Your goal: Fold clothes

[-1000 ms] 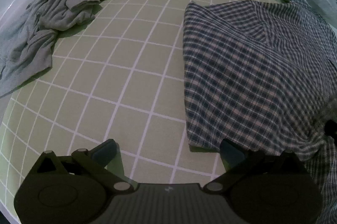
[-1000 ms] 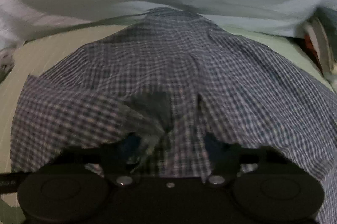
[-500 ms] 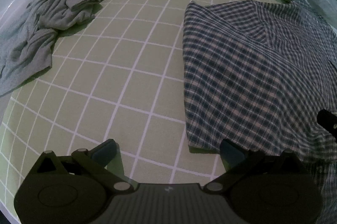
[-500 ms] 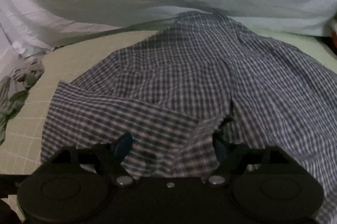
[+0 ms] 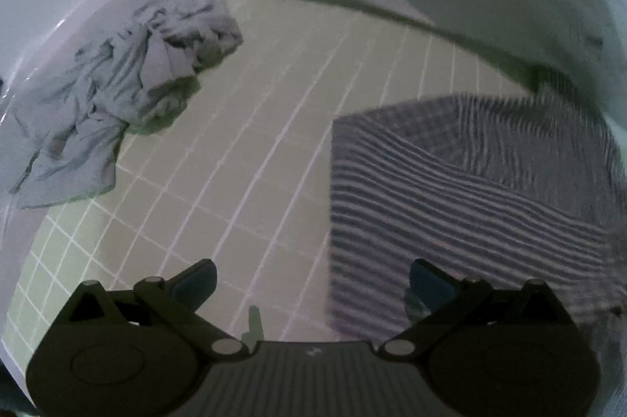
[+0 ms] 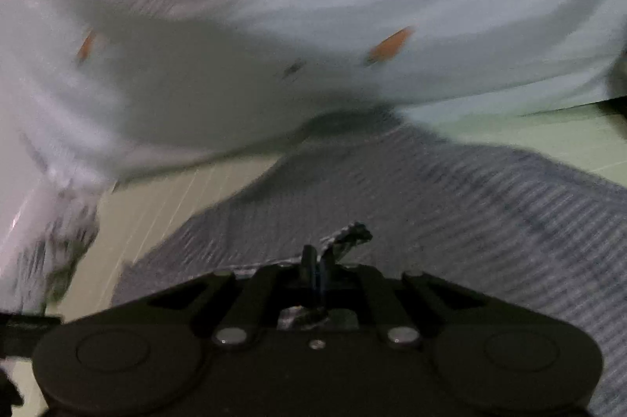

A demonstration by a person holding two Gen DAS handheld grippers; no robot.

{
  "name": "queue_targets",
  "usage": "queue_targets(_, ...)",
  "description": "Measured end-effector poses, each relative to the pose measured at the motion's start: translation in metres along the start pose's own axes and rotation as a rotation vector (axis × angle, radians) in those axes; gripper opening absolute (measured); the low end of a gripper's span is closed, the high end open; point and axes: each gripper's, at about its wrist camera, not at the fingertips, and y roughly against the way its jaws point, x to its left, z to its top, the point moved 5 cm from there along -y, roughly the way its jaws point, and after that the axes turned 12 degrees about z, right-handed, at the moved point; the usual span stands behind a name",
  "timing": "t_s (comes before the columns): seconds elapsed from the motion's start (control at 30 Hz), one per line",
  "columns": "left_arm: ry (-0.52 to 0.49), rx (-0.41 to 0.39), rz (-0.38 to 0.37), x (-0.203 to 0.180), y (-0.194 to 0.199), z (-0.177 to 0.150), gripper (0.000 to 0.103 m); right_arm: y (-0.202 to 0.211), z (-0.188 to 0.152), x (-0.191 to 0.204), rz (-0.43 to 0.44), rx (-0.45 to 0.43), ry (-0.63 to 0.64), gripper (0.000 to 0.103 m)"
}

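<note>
A blue-and-white checked shirt [image 5: 450, 189] lies spread on the green grid mat [image 5: 254, 142], blurred by motion in both views. My left gripper [image 5: 312, 266] hangs open above the mat with nothing between its fingers. Its right finger is over the shirt's left edge. In the right wrist view the shirt [image 6: 450, 213] fills the lower right. My right gripper [image 6: 318, 256] has its jaws closing together on a fold of it, and a tuft of checked cloth [image 6: 352, 232] sticks up past the fingertips.
A crumpled grey garment [image 5: 129, 95] lies at the mat's far left. A pale quilt [image 6: 313, 5] with small orange carrot prints bunches along the back edge, touching the shirt's far end. Bare mat stretches between the grey garment and the shirt.
The right jaws, open around a shirt fold before, have come together on it, and that gripper has swung up and sideways. The left gripper has lifted away from the mat, staying open.
</note>
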Motion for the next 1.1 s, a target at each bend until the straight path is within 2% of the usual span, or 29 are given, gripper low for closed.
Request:
queue_targets(0.13, -0.008, -0.055, 0.020, -0.011, 0.014, -0.001, 0.103, 0.025, 0.033, -0.079, -0.103, -0.104, -0.068, 0.002)
queue_targets(0.3, -0.031, -0.097, 0.066, -0.017, 0.032, -0.017, 0.103, 0.050, 0.064, -0.198, -0.331, -0.227, -0.170, 0.002)
queue_targets(0.43, -0.017, -0.064, 0.134, -0.006, 0.032, -0.037, 0.103, 0.036, 0.056, -0.268, -0.457, -0.176, -0.222, 0.003)
queue_targets(0.5, 0.013, -0.031, 0.166, 0.003, 0.030, -0.046, 0.103, 0.025, 0.045, -0.281, -0.454, -0.113, -0.227, 0.011)
queue_targets(0.53, 0.036, -0.015, 0.174, 0.008, 0.030, -0.051, 0.103, 0.022, 0.039, -0.282, -0.450, -0.089, -0.214, 0.025)
queue_targets(0.57, 0.052, -0.007, 0.178, 0.013, 0.032, -0.056, 0.103, 0.019, 0.034, -0.278, -0.444, -0.075, -0.195, 0.051)
queue_targets(0.63, 0.075, 0.001, 0.184, 0.021, 0.035, -0.066, 0.103, 0.021, 0.026, -0.270, -0.448, -0.078, -0.183, 0.076)
queue_targets(0.7, 0.098, 0.010, 0.190, 0.029, 0.038, -0.075, 0.103, 0.026, 0.019, -0.259, -0.437, -0.086, -0.178, 0.090)
queue_targets(0.73, 0.107, 0.013, 0.187, 0.033, 0.038, -0.079, 0.103, 0.029, 0.017, -0.254, -0.414, -0.095, -0.182, 0.103)
queue_targets(0.87, 0.139, 0.017, 0.158, 0.048, 0.040, -0.091, 0.103, 0.038, 0.008, -0.211, -0.279, -0.099, -0.167, 0.103)
queue_targets(0.93, 0.140, 0.012, 0.133, 0.055, 0.038, -0.098, 0.103, 0.042, 0.004, -0.182, -0.267, -0.102, -0.119, 0.103)
queue_targets(1.1, 0.080, 0.009, 0.050, 0.077, 0.026, -0.114, 0.103, 0.061, -0.023, -0.111, -0.194, -0.118, -0.132, 0.103)
